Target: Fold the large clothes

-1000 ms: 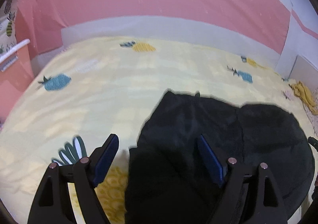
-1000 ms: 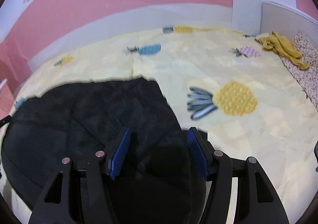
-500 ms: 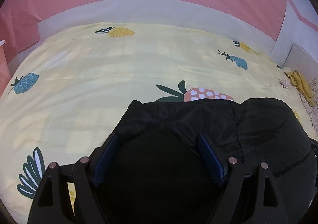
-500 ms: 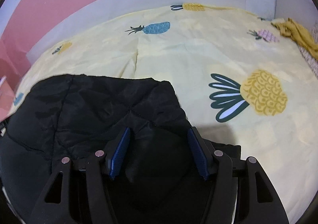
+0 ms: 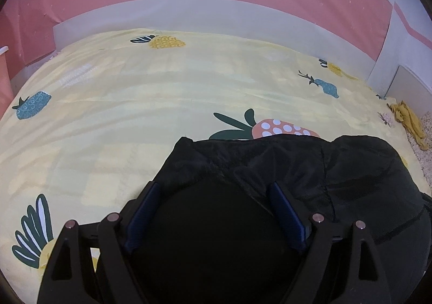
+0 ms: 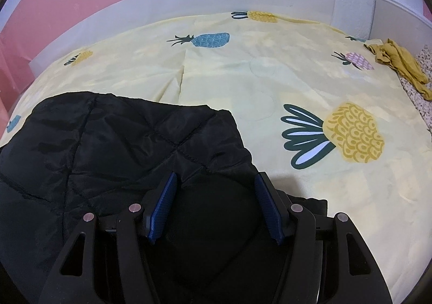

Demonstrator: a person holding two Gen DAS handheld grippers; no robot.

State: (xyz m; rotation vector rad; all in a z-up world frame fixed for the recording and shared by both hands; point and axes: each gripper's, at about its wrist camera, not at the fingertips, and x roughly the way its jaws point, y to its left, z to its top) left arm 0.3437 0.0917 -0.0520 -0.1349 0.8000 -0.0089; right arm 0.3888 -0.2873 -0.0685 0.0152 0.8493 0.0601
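Here, black jacket [image 6: 116, 147] on bedsheet [image 6: 270, 82]

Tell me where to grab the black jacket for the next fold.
Probably the two far corners of the black jacket: left gripper on its left corner, right gripper on its right one. Come from the near side. That far edge lies flat and exposed on the bedsheet.

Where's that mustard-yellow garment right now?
The mustard-yellow garment lies crumpled at the far right edge of the yellow sheet in both wrist views, just past the small pink pineapple print, well clear of the black jacket.
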